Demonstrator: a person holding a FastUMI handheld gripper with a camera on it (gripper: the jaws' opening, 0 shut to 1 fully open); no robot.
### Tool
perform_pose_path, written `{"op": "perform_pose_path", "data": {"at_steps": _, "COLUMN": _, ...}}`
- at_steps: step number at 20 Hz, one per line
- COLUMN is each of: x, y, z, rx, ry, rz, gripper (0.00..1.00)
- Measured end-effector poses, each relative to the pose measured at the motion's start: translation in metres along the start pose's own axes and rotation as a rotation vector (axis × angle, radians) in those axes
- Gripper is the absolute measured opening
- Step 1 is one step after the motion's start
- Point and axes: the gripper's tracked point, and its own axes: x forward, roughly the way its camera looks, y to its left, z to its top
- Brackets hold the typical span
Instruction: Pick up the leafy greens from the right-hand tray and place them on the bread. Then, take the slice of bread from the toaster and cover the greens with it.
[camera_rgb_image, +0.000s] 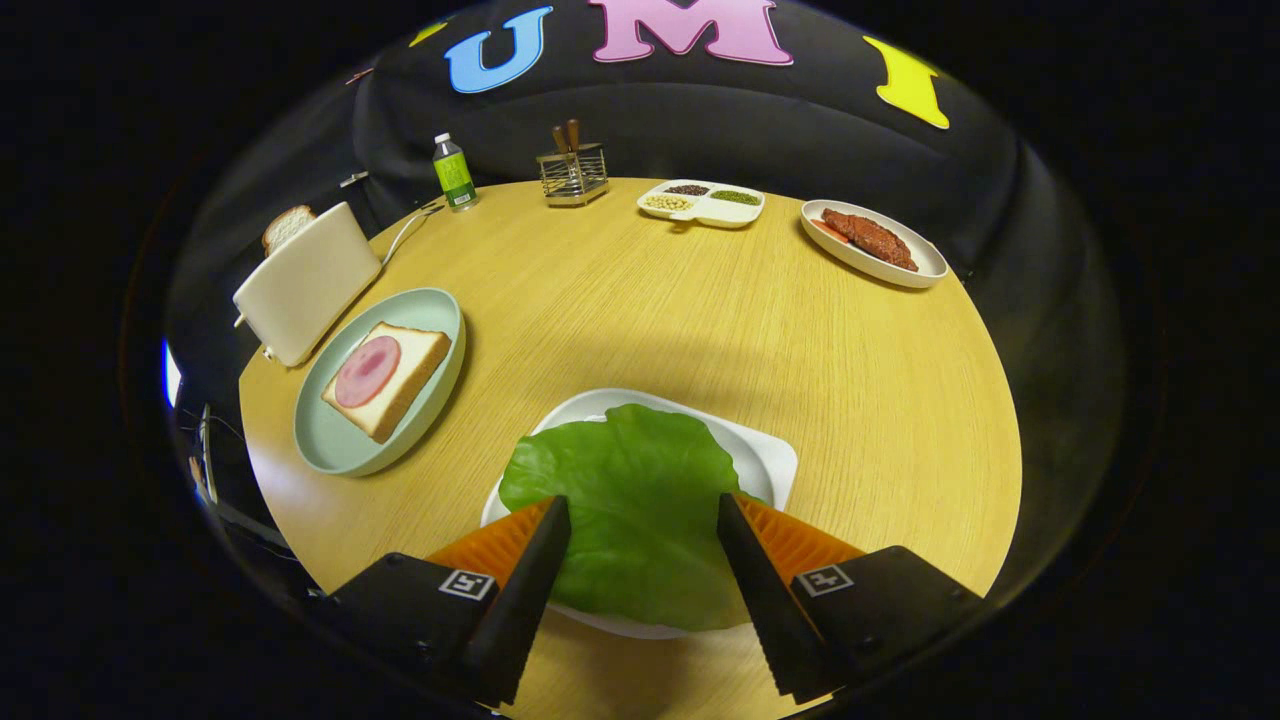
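Observation:
A broad green lettuce leaf (632, 500) lies on a white tray (765, 455) near the table's front. My gripper (642, 512) is open above it, one finger on each side of the leaf, touching neither edge that I can tell. To the left, a pale green plate (420, 310) holds a slice of bread (400, 385) topped with a round pink ham slice (367, 370). Behind that plate stands a cream toaster (305, 280) with a bread slice (288, 226) sticking out of its slot.
At the table's far side stand a small green-labelled bottle (454, 172), a wire holder (572, 172) with utensils, a divided white dish (702, 203) of beans, and a white plate (915, 272) with a brown meat patty (870, 238). The toaster's cord (405, 230) trails back.

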Motion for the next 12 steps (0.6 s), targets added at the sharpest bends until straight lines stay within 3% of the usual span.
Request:
{"op": "perform_pose_path", "data": {"at_steps": 3, "x": 0.0016, "y": 0.0017, "z": -0.0017, "rx": -0.031, "ry": -0.001, "rz": -0.002, "gripper": 0.93}}
{"op": "perform_pose_path", "data": {"at_steps": 6, "x": 0.0022, "y": 0.0037, "z": -0.0016, "rx": -0.019, "ry": 0.000, "rz": 0.002, "gripper": 0.86}}
{"op": "perform_pose_path", "data": {"at_steps": 7, "x": 0.0032, "y": -0.0006, "z": -0.0024, "rx": -0.035, "ry": 0.003, "rz": -0.017, "gripper": 0.69}}
{"op": "perform_pose_path", "data": {"at_steps": 10, "x": 0.0028, "y": 0.0004, "z": -0.0011, "rx": -0.046, "ry": -0.010, "rz": -0.006, "gripper": 0.48}}
{"op": "perform_pose_path", "data": {"at_steps": 11, "x": 0.0023, "y": 0.0001, "z": -0.0009, "rx": -0.040, "ry": -0.011, "rz": -0.009, "gripper": 0.27}}
{"op": "perform_pose_path", "data": {"at_steps": 12, "x": 0.0027, "y": 0.0007, "z": -0.0004, "rx": -0.045, "ry": -0.015, "rz": -0.008, "gripper": 0.23}}
